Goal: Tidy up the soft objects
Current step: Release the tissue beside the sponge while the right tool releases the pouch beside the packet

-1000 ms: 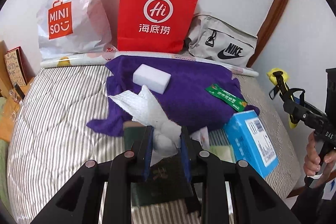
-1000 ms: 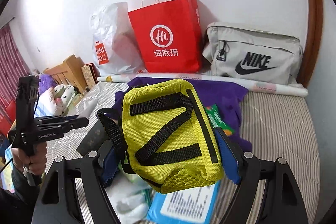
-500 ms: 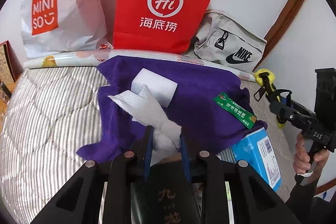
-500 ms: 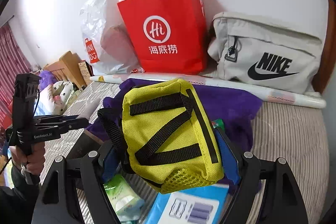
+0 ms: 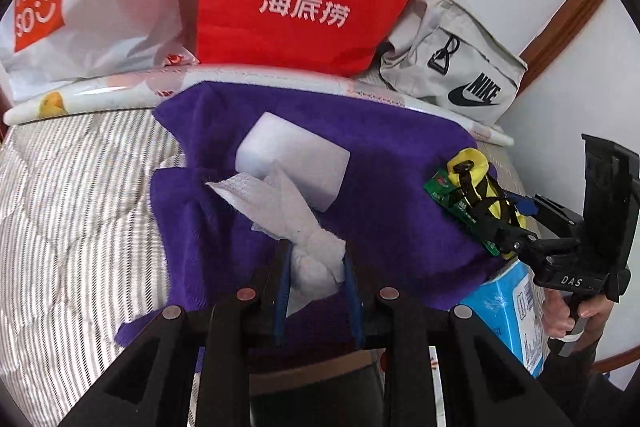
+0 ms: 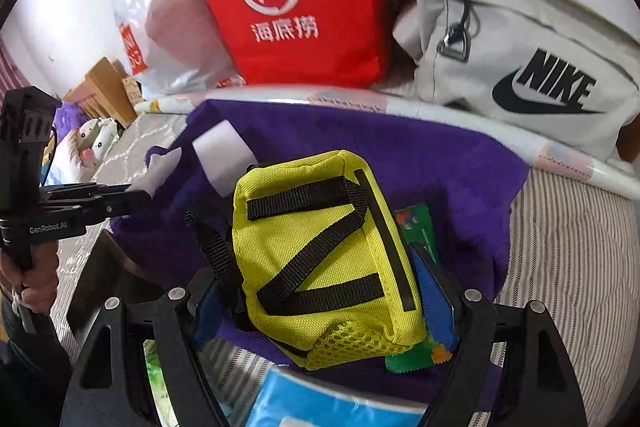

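Grippers are both gripping over the purple towel (image 5: 400,187): left gripper (image 5: 318,267) is pinching a crumpled white tissue (image 5: 296,223), right gripper (image 6: 326,291) is clamping a yellow pouch (image 6: 320,259).

My striped bed (image 5: 76,195) has a purple towel (image 5: 392,195) on it, a blue box (image 5: 516,315) near, and 3 bags far back.

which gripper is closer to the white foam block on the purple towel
Left. The left gripper, clamping a crumpled white tissue, sits just below the white foam block. The right gripper, holding a yellow pouch, is off to the block's right.
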Motion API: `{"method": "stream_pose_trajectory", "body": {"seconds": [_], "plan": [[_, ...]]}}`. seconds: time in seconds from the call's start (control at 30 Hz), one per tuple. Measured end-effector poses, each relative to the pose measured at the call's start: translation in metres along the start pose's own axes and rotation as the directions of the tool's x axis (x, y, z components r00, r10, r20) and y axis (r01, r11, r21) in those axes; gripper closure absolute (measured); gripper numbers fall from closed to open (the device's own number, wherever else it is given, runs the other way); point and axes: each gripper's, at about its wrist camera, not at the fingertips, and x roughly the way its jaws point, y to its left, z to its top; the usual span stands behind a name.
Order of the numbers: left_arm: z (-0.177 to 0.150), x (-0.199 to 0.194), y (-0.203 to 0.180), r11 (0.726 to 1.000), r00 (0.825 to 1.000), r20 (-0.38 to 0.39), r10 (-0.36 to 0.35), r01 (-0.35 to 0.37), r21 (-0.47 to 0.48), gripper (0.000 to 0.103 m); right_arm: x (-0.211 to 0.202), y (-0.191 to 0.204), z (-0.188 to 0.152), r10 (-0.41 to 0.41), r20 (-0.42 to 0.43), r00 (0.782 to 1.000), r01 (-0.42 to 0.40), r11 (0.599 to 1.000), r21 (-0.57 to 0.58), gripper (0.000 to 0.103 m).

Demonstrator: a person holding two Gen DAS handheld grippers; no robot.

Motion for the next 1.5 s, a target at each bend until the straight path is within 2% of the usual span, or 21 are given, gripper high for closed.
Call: {"method": "stream_pose_trajectory", "body": {"seconds": [0.2, 0.4, 0.63, 0.73, 0.8, 0.83, 0.87, 1.03, 1.2, 1.3, 1.5], "plan": [[0.000, 0.010, 0.005, 1.000, 0.999, -0.039, 0.013, -0.013, -0.010, 0.080, 0.017, -0.004, 0.005, -0.012, -0.065, 0.998, 0.013, 1.000, 0.016, 0.022], [0.001, 0.015, 0.004, 1.000, 0.999, -0.041, 0.029, -0.029, 0.011, 0.080, 0.031, -0.003, 0.006, -0.014, -0.118, 0.993, 0.016, 1.000, 0.020, 0.022], [0.004, 0.024, 0.006, 1.000, 0.998, -0.062, -0.001, 0.000, -0.008, 0.079, 0.039, -0.001, 0.007, -0.020, -0.139, 0.990, 0.023, 1.000, 0.018, 0.020], [0.004, 0.024, 0.006, 1.000, 0.998, -0.069, -0.003, 0.003, -0.008, 0.078, 0.039, 0.001, 0.008, -0.021, -0.131, 0.991, 0.023, 1.000, 0.012, 0.015], [0.004, 0.023, 0.006, 1.000, 0.997, -0.071, -0.006, 0.006, -0.011, 0.064, 0.038, 0.001, 0.008, -0.030, -0.125, 0.992, 0.031, 0.999, 0.011, 0.015], [0.004, 0.022, 0.006, 1.000, 0.998, -0.069, -0.009, 0.008, -0.014, 0.050, 0.036, 0.001, 0.008, -0.035, -0.121, 0.992, 0.037, 0.999, 0.010, 0.014], [0.004, 0.021, 0.006, 1.000, 0.998, -0.065, -0.009, 0.008, -0.017, 0.040, 0.035, 0.002, 0.008, -0.035, -0.118, 0.992, 0.036, 0.999, 0.008, 0.014], [0.002, 0.004, 0.005, 1.000, 1.000, -0.025, 0.003, -0.004, -0.016, 0.039, 0.023, 0.005, 0.007, -0.039, -0.095, 0.995, 0.040, 0.999, 0.006, 0.014], [-0.007, -0.014, 0.004, 1.000, 1.000, -0.003, 0.020, -0.020, -0.021, 0.039, -0.005, 0.012, -0.001, -0.038, -0.044, 0.998, 0.038, 0.999, 0.004, 0.014], [-0.016, -0.032, 0.002, 1.000, 0.999, 0.039, 0.015, -0.015, -0.023, 0.040, -0.024, 0.018, -0.009, -0.040, -0.001, 0.999, 0.040, 0.999, -0.001, 0.014], [-0.039, -0.066, -0.002, 0.996, 0.991, 0.104, 0.089, -0.088, -0.017, 0.040, -0.054, 0.044, -0.034, 0.029, 0.044, 0.999, -0.028, 1.000, -0.013, 0.016]]}}
